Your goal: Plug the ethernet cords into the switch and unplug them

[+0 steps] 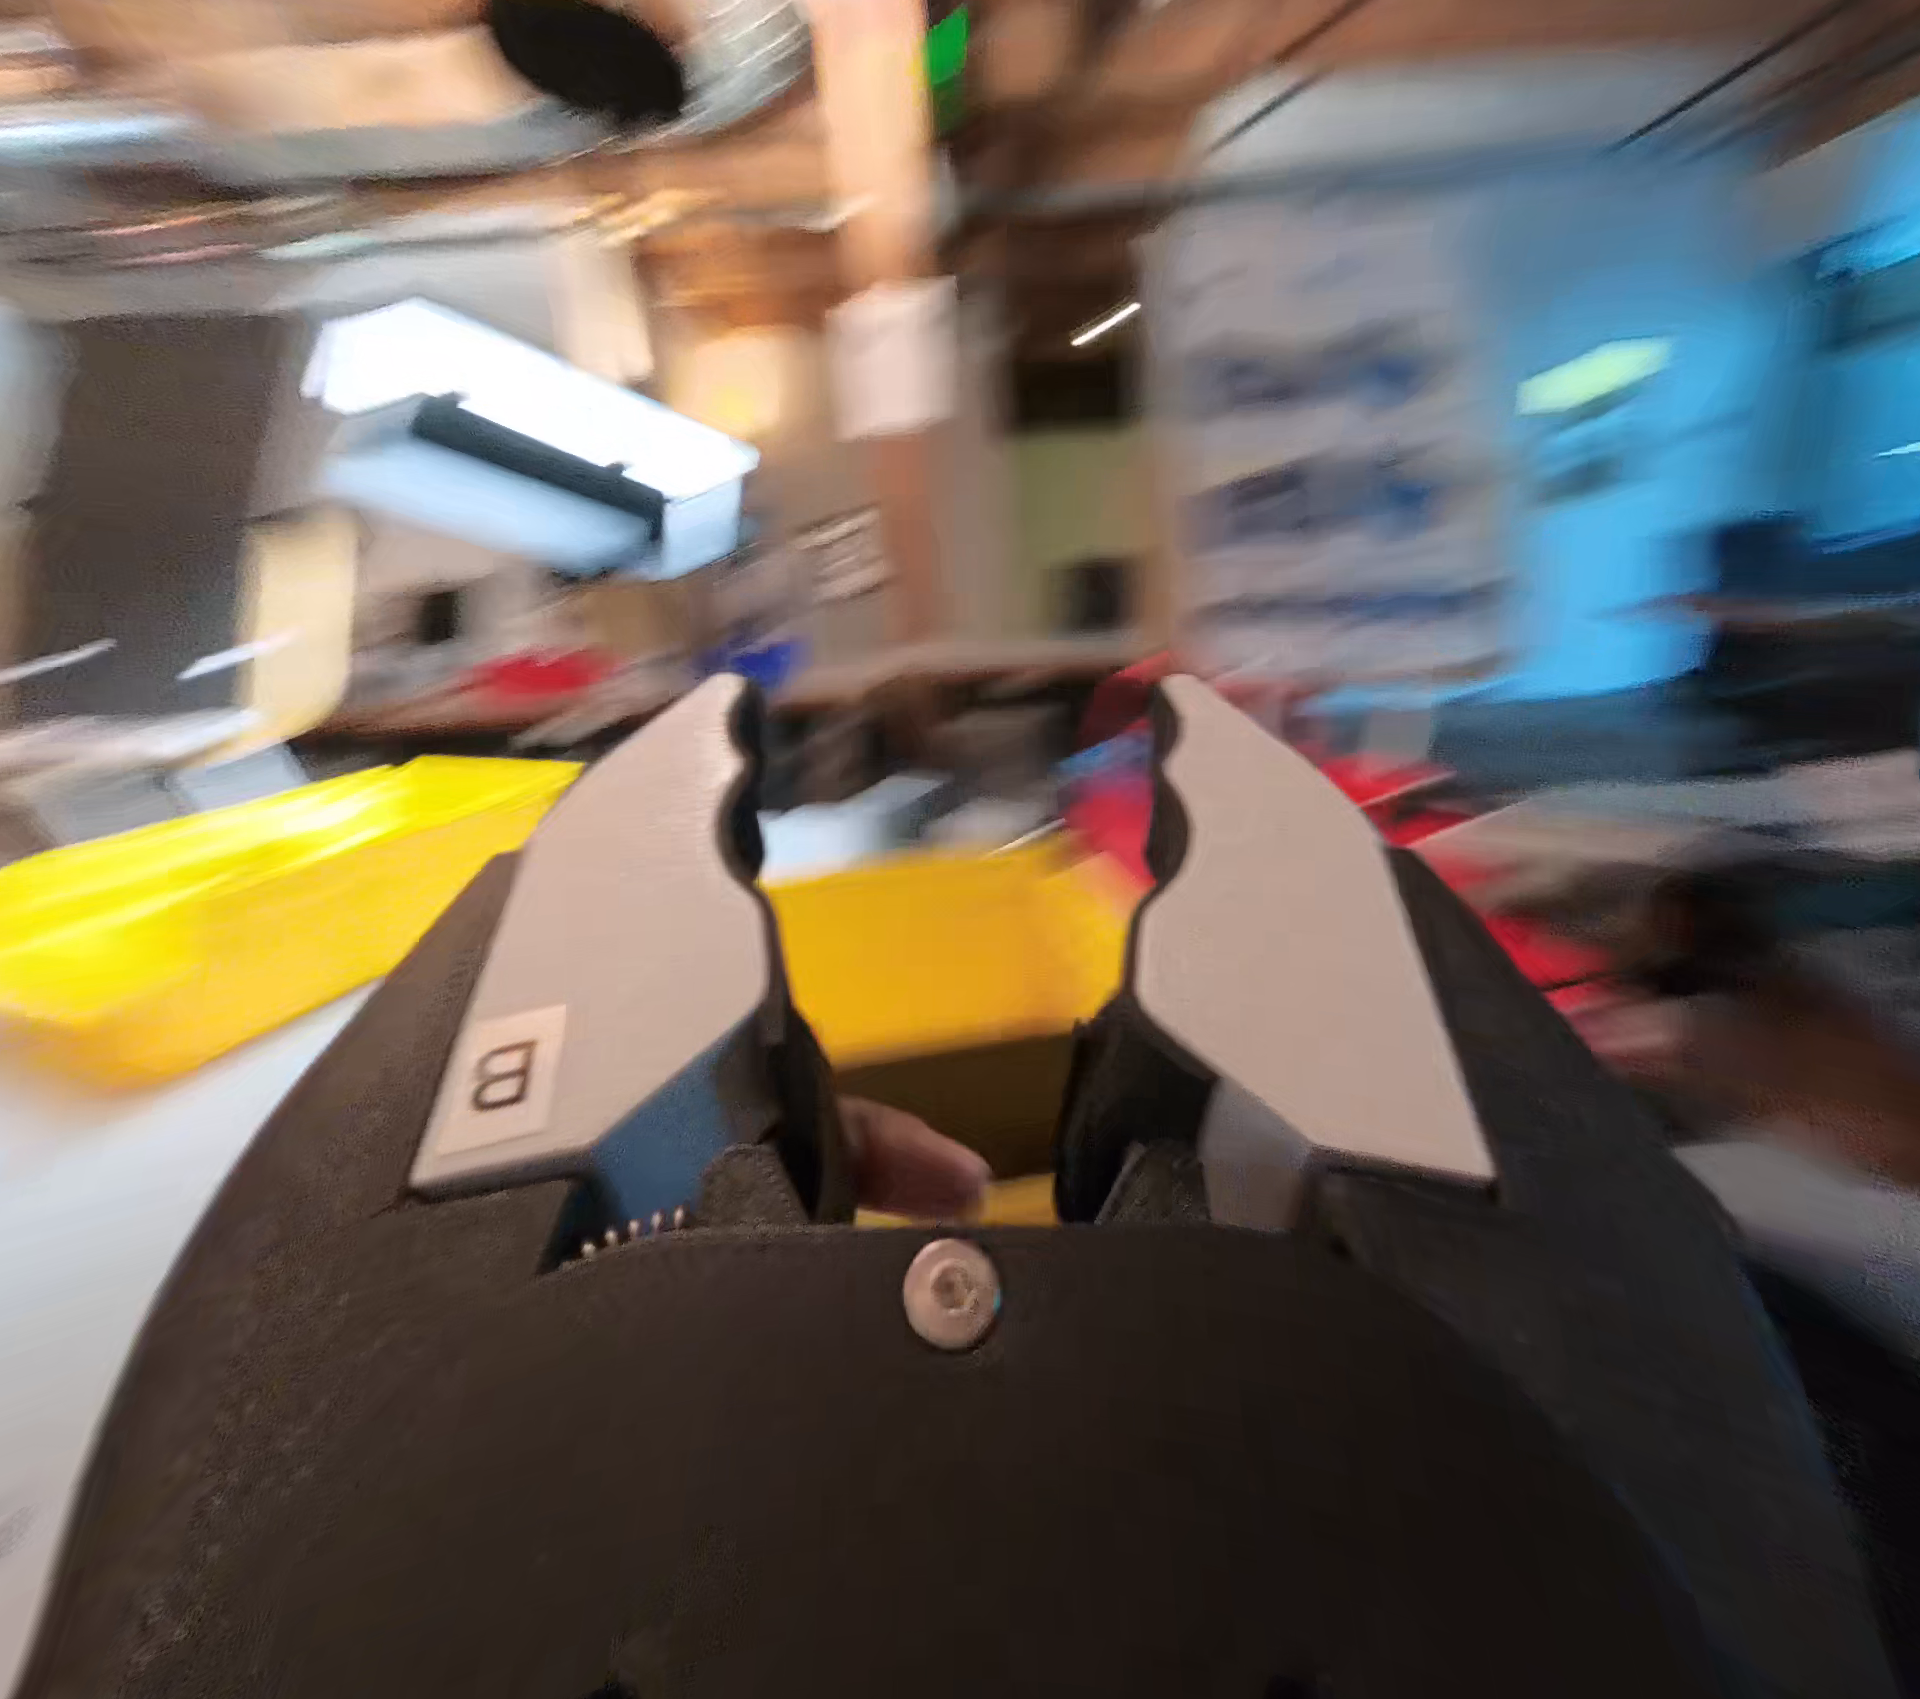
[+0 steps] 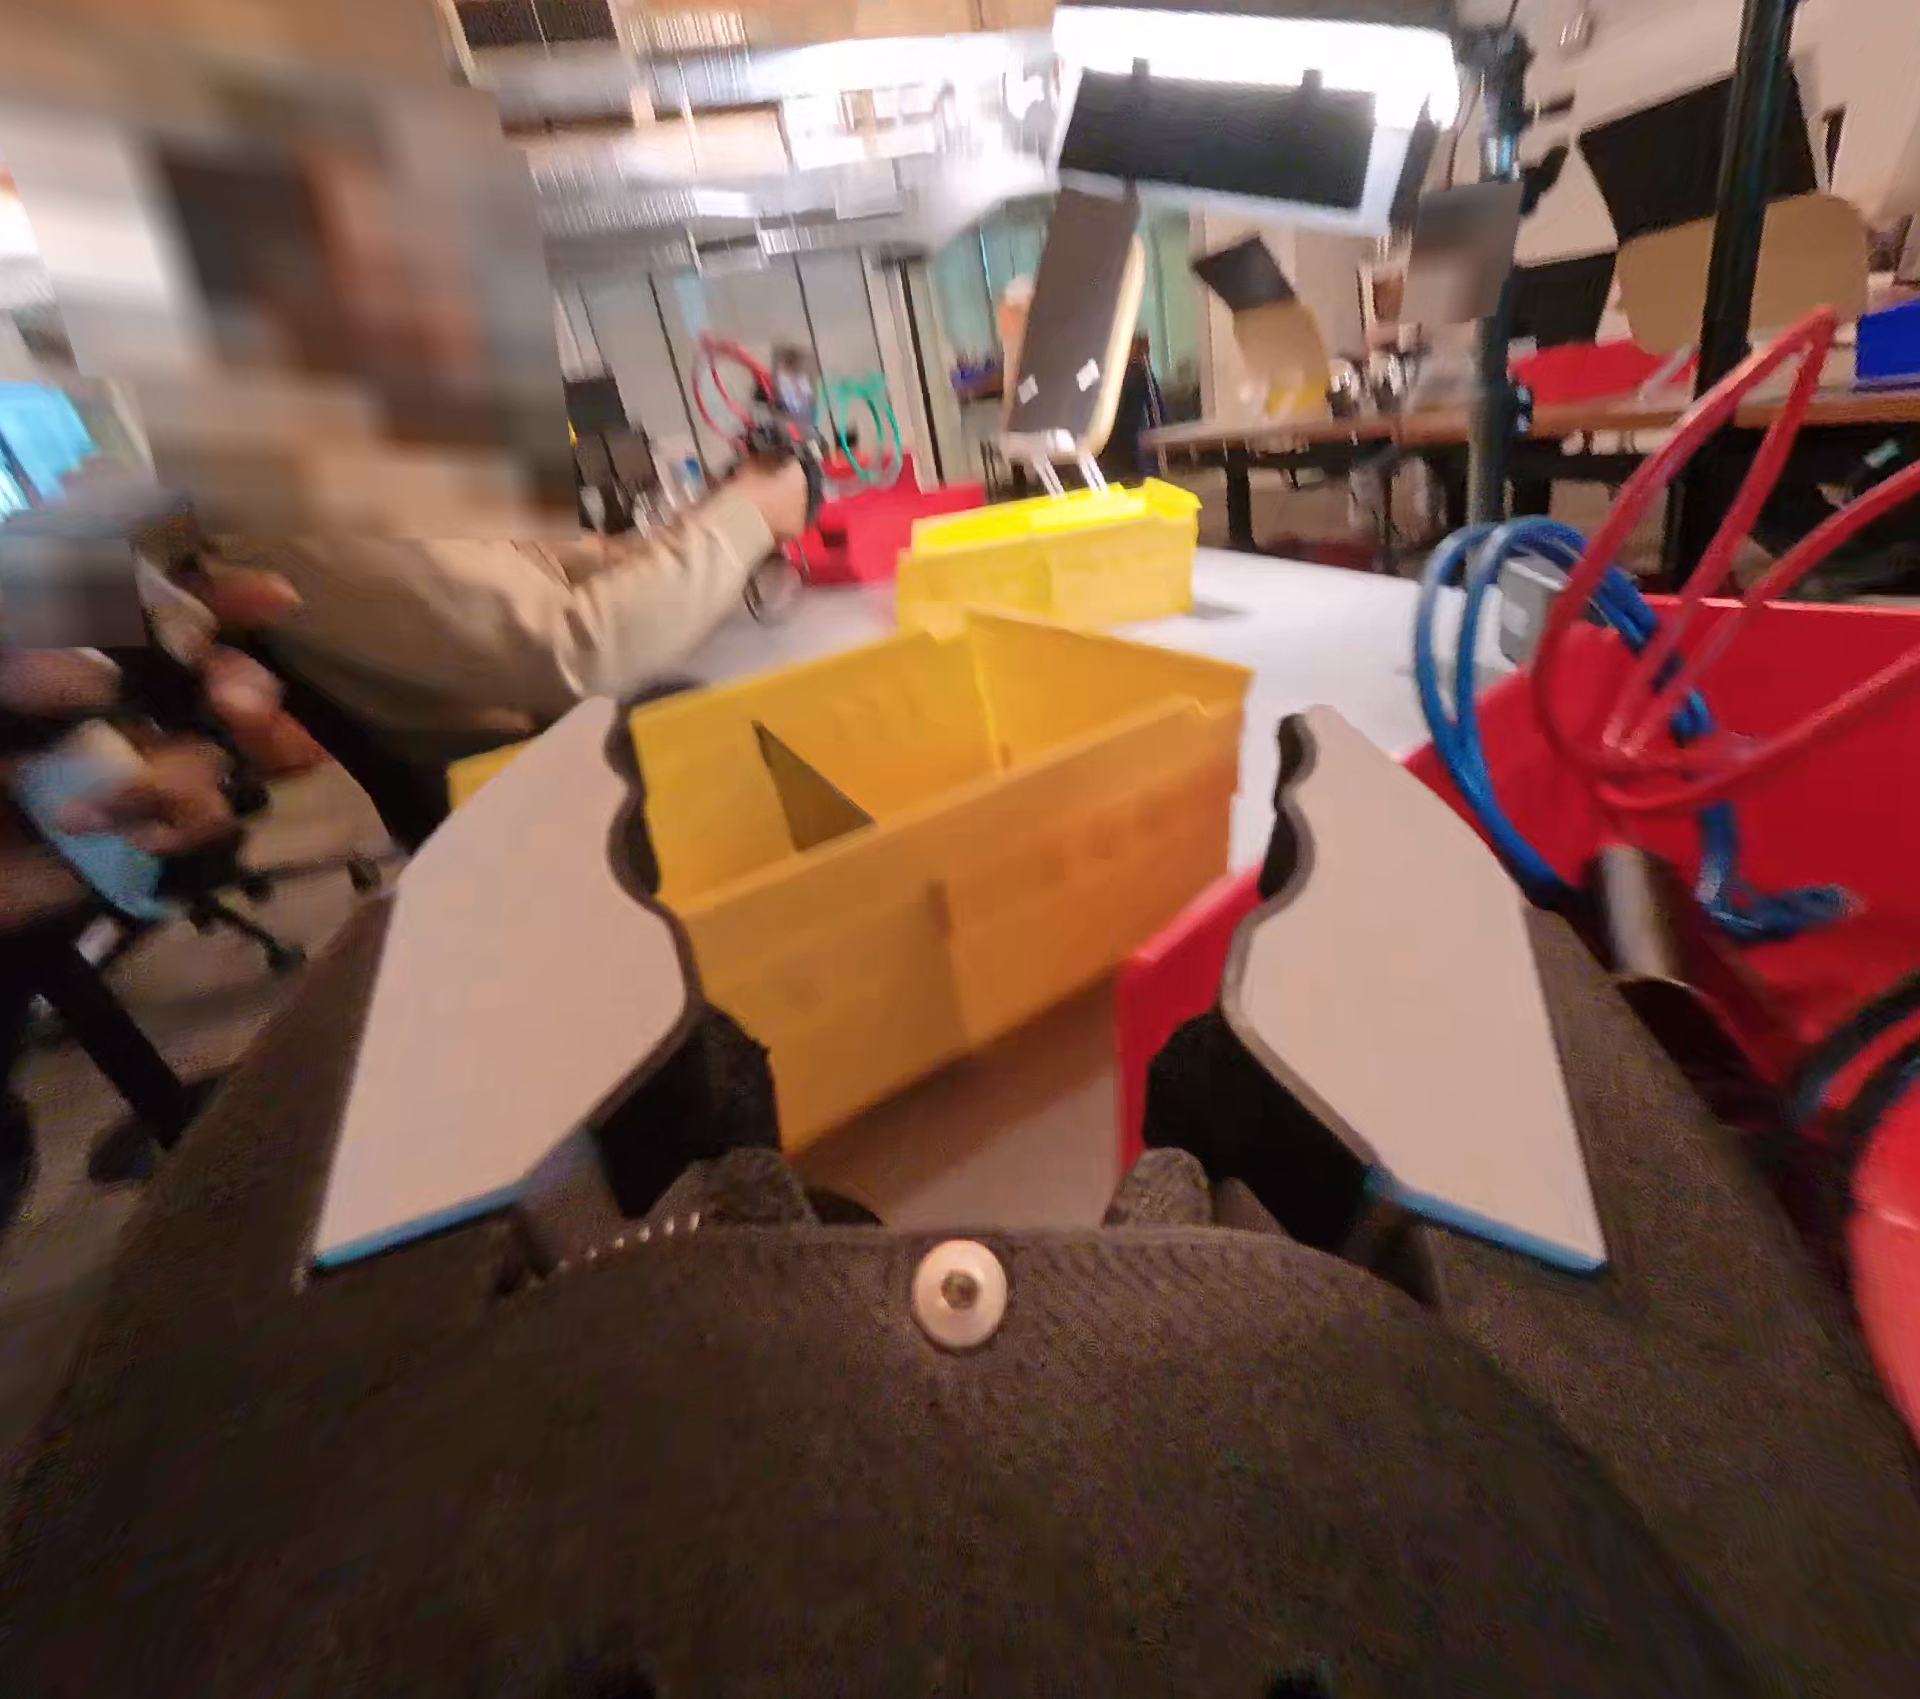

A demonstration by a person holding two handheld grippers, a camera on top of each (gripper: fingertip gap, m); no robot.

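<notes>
Cords (image 2: 1621, 693) in red bin (image 2: 1766, 953) | right of parted right fingers (image 2: 1392, 901), untouched

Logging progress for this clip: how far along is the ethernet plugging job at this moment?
Nothing looks done. No switch can be made out in either view. The red cords and blue cords sit looped in the red bin, right of the yellow bin. The left gripper and right gripper are open and empty, both views motion-blurred. Picking up a cord, plugging and unplugging all remain.
</notes>
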